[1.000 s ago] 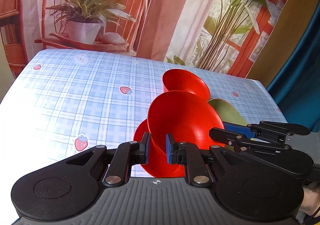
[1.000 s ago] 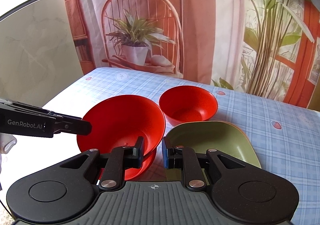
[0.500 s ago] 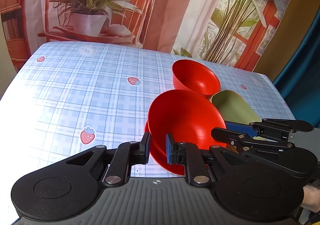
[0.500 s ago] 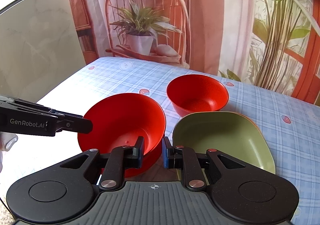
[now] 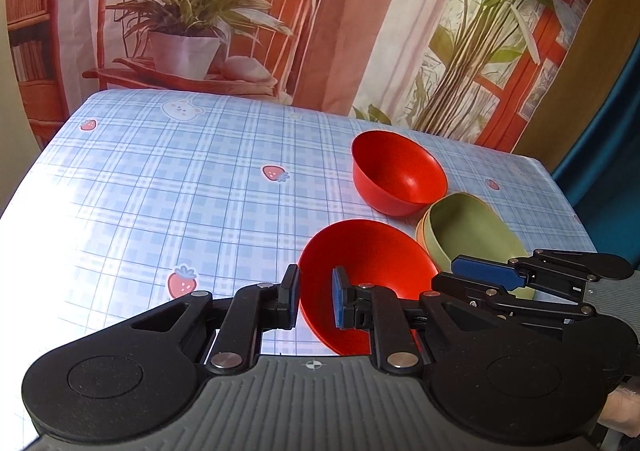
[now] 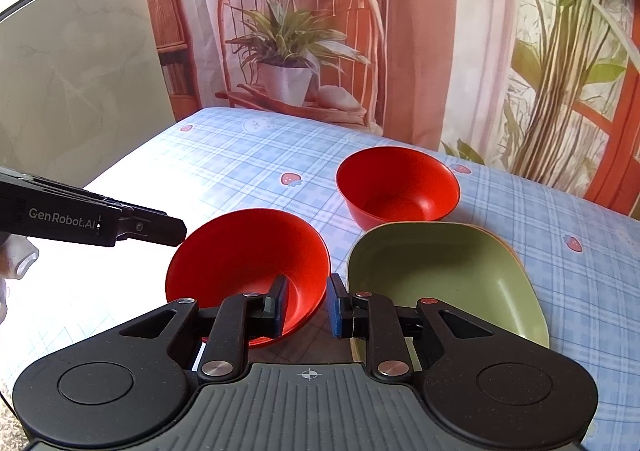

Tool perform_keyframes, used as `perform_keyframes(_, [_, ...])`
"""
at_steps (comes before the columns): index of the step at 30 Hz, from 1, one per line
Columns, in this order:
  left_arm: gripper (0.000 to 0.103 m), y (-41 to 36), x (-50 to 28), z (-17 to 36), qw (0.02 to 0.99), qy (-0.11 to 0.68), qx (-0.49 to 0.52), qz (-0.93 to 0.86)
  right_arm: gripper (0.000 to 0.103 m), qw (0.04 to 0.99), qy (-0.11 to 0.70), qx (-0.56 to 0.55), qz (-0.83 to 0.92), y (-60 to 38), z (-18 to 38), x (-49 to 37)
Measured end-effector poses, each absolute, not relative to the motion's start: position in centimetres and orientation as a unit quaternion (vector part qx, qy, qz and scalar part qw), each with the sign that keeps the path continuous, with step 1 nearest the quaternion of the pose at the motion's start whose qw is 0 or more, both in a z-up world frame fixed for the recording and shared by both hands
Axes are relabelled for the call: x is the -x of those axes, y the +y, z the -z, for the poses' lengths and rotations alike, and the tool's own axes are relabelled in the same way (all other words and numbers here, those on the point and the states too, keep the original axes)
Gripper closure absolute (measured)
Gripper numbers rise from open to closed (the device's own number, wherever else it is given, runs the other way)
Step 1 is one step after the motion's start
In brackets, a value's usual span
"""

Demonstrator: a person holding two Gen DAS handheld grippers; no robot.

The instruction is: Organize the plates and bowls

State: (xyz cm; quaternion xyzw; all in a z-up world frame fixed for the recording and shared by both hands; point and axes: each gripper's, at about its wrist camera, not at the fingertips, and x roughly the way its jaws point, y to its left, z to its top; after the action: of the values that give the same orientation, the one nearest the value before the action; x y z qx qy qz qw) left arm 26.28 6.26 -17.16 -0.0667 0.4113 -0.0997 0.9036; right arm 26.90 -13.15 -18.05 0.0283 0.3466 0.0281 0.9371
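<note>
A near red bowl (image 5: 368, 271) sits on the checked tablecloth, nested in a second red bowl whose rim shows beneath it (image 6: 256, 341). My left gripper (image 5: 316, 297) is open, its fingers straddling the bowl's left rim. My right gripper (image 6: 306, 305) is open, its fingers straddling the bowl's near right rim (image 6: 248, 263). A far red bowl (image 5: 398, 179) (image 6: 396, 189) stands behind. A green plate (image 6: 440, 275) (image 5: 468, 231) lies to the right, on an orange one.
The blue checked tablecloth (image 5: 180, 187) covers the table, with its far edge against a printed backdrop curtain (image 5: 320, 11). The table's left edge is close to the left gripper (image 6: 100, 223) as it shows in the right wrist view.
The near red bowl has come down from a tilted lift onto the bowl beneath. Both grippers have opened off its rim.
</note>
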Motion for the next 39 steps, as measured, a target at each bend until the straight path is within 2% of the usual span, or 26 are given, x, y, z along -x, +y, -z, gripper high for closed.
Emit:
perform_keyframes(22, [0.085,4.0,-30.5,12.8,0.922,0.366,0.064,0.11,0.082,0.954,0.298,-0.001,0.014,-19.5,13.8,-29.2])
perform_keyframes(39, [0.085,1.4,-37.2,17.2,0.9,0.414,0.074,0.114,0.082,0.946,0.317,-0.049,0.053,-25.7,17.4,-33.5])
